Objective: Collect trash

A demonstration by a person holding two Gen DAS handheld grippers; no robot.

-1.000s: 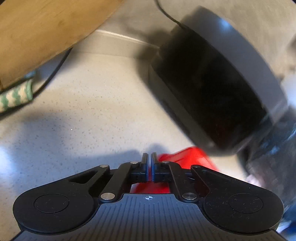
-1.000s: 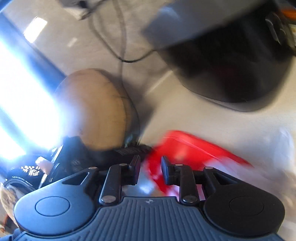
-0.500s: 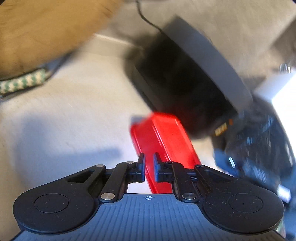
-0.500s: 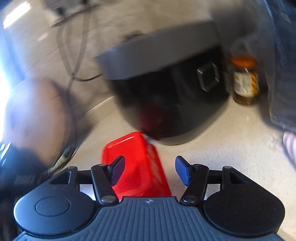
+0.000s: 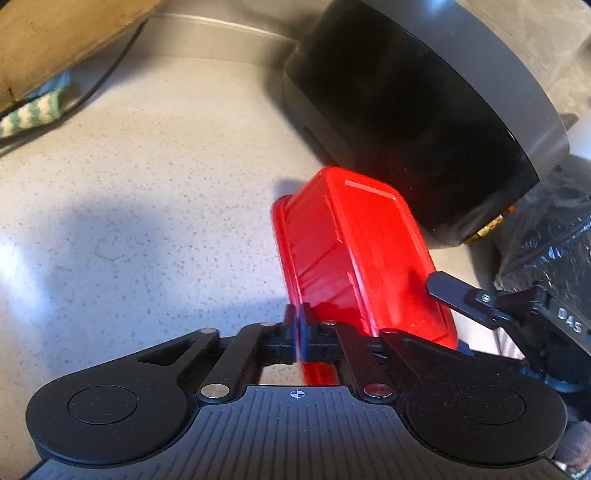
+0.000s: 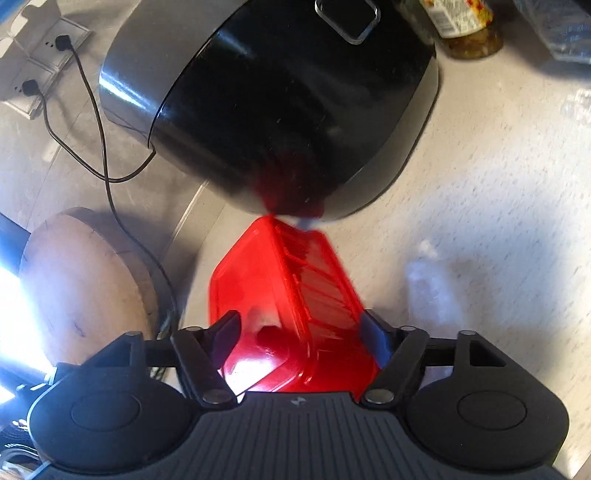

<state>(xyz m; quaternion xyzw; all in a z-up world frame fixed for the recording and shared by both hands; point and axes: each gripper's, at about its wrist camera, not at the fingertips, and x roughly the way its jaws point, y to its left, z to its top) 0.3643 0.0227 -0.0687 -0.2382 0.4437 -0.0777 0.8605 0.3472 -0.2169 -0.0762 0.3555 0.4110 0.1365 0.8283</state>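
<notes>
Jaws of the left gripper (image 5: pixel 302 325) are pinched together on the thin rim of the red plastic container (image 5: pixel 354 251), holding it by its near edge. Jaws of the right gripper (image 6: pixel 299 332) stand wide apart and are opening, with the container (image 6: pixel 284 295) lying between the two fingers; the pads do not press on it.

Going left to right in the left wrist view: a round wooden board (image 5: pixel 55 40) fills the top left corner, with a green-and-white striped cloth (image 5: pixel 33 110) under its edge and a dark cable (image 5: pixel 107 72) curving past it. Then comes the pale speckled table (image 5: pixel 147 184), half in shadow. Right of centre the red container is tilted, its far end close under the black rice cooker (image 5: pixel 406 110), which has a grey lid band. At the far right one finger of the right gripper (image 5: pixel 454 291) lies against the container's right side, and dark crinkled plastic (image 5: pixel 554 229) sits behind it.

In the right wrist view, wall sockets (image 6: pixel 40 62) with black plugs sit at the top left, their cable (image 6: pixel 99 140) trailing down past the wooden board (image 6: pixel 85 284). The red container lies in the middle, upside down or on its side; I cannot tell which. The rice cooker (image 6: pixel 280 110) stands just behind it, a jar with a label (image 6: pixel 465 26) at the top right, and bare table (image 6: pixel 498 184) to the right.
</notes>
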